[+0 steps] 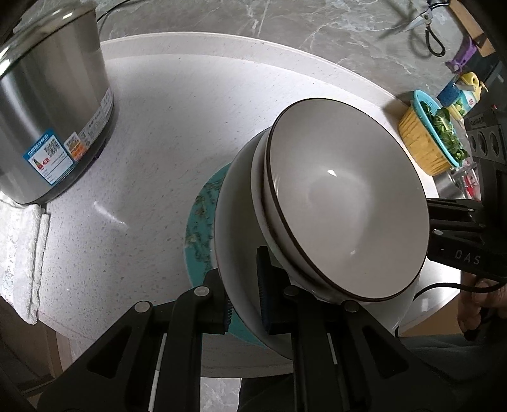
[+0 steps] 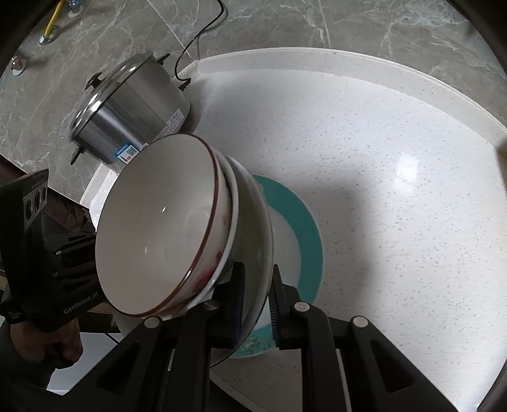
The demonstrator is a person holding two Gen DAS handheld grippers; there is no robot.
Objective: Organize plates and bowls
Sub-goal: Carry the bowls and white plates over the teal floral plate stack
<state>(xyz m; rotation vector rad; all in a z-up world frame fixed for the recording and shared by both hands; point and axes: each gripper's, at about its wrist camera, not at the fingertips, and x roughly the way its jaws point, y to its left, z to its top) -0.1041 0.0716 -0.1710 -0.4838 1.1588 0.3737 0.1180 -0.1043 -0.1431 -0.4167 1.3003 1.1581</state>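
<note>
A stack of white bowls stands on a teal-rimmed plate [image 1: 198, 222] on the white round table [image 1: 152, 133]. The top bowl [image 1: 345, 202] has a dark brown rim and sits inside a larger white bowl [image 1: 237, 228]. My left gripper [image 1: 245, 294] is shut on the larger bowl's near rim. In the right wrist view the brown-rimmed bowl [image 2: 158, 228] sits in the larger bowl [image 2: 253, 222] over the plate [image 2: 304, 234]. My right gripper [image 2: 256, 310] is shut on the larger bowl's opposite rim. The stack looks tilted in both views.
A steel cooker with a glass lid [image 1: 50, 104] stands at the table's left, on a white towel [image 1: 25, 253]; it also shows in the right wrist view [image 2: 133, 111]. A yellow and blue basket of greens [image 1: 431, 136], scissors [image 1: 424, 22] and small items lie on the right.
</note>
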